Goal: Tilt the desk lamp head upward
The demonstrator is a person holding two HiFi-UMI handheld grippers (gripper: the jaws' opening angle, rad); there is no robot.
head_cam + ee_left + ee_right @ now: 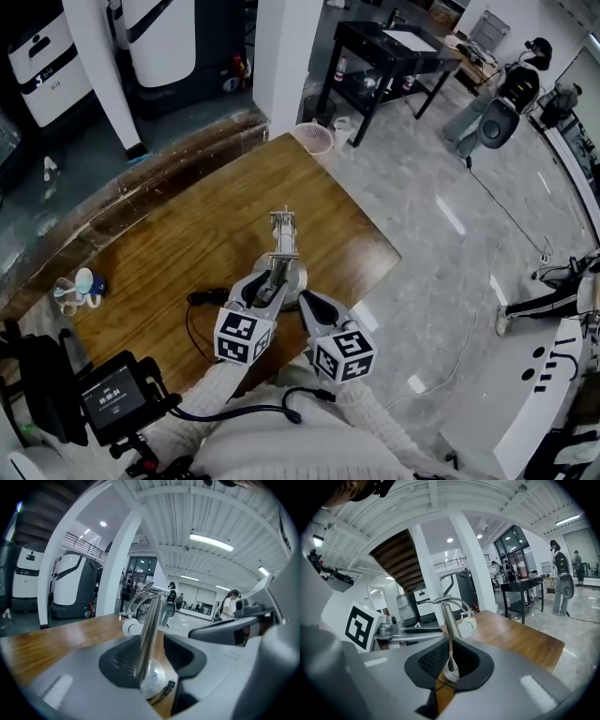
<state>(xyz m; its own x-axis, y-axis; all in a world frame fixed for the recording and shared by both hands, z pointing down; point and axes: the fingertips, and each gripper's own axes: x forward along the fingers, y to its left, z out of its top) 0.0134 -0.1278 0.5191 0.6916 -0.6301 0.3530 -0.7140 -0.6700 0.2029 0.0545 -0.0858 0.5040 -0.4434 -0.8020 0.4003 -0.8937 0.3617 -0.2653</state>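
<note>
A chrome desk lamp [283, 246] stands on the wooden table [187, 234], near its front edge. Its upright pole [149, 634] carries a curved arm down to a round white head [130, 627] that hangs low over the wood. My left gripper [154, 656] is open, with the pole between its jaws and a clear gap on the right side. From the right, my right gripper [449, 644] is shut on the pole [449, 630] low down, just above the round base [451, 670]. Both grippers [267, 284] [305, 302] meet at the lamp's foot.
A black cable [199, 302] runs from the lamp across the table's front left. A small bottle [82, 284] lies at the left edge, a pale basket [316, 138] by the far corner. The table's right edge [375, 272] drops to a grey tiled floor.
</note>
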